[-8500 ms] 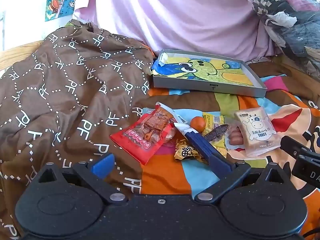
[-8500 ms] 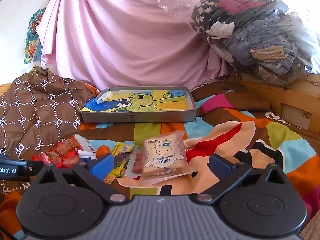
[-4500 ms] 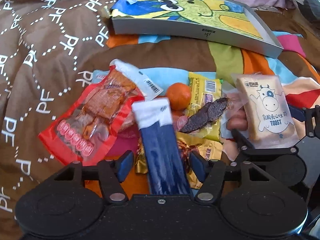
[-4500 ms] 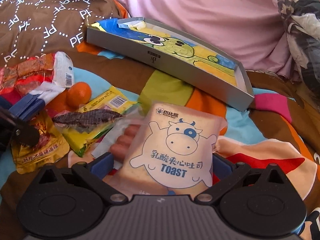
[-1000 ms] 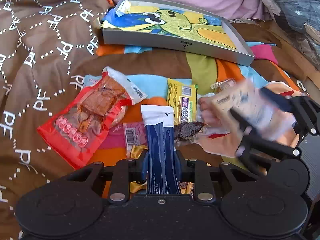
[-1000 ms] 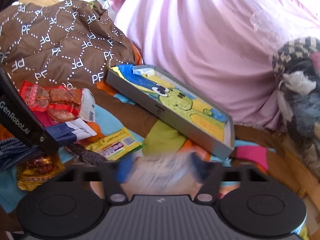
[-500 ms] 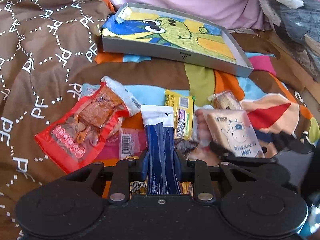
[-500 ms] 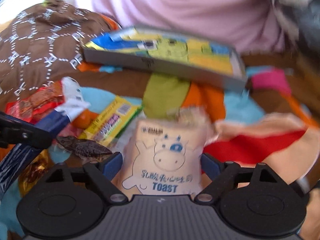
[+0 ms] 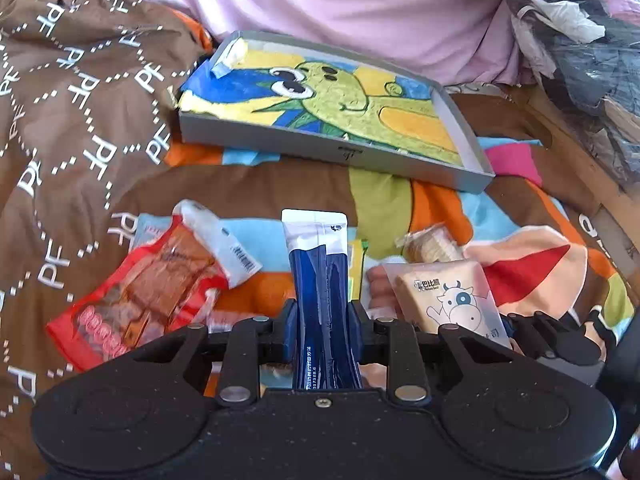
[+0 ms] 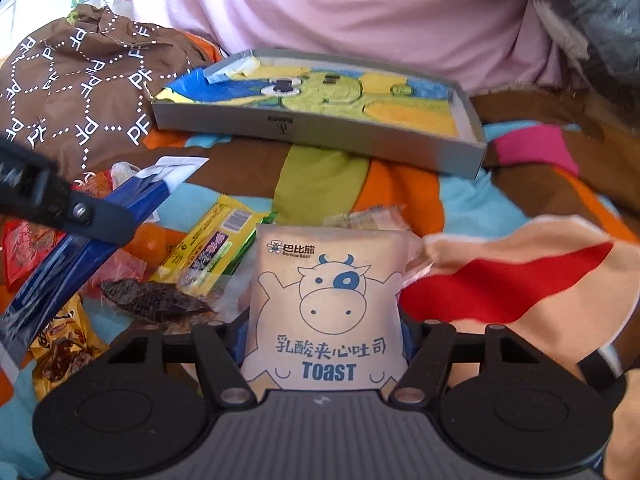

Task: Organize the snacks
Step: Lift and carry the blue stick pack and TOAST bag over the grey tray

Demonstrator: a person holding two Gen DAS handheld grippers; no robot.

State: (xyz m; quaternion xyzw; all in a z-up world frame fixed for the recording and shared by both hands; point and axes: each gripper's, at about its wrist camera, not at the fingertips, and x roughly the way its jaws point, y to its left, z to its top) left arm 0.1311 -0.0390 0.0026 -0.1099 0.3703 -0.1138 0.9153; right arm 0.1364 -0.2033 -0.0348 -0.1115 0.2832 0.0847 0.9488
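My left gripper [image 9: 322, 330] is shut on a long blue and white snack pouch [image 9: 320, 280], held above the snack pile. My right gripper [image 10: 324, 344] is shut on a beige toast packet with a cow drawing [image 10: 326, 296], also seen as the toast packet [image 9: 448, 300] at the right of the left wrist view. A grey tray with a green cartoon lining [image 9: 472, 176] lies beyond the pile; in the right wrist view the tray [image 10: 320, 136] is straight ahead. On the blanket lie a red jerky bag [image 9: 136, 292], a yellow bar [image 10: 212, 248], an orange [image 10: 150, 242] and a dark dried snack [image 10: 156, 300].
A brown patterned quilt [image 9: 60, 120] is heaped on the left. A pink sheet [image 9: 340, 8] hangs behind the tray, and a clothes pile [image 9: 580, 40] sits at the right. A small cracker pack [image 9: 430, 246] lies by the toast packet. A wooden bed edge [image 9: 600, 184] runs along the right.
Both grippers have lifted and moved forward towards the tray, each keeping hold of its packet. The right gripper's jaws have closed in on the toast packet.
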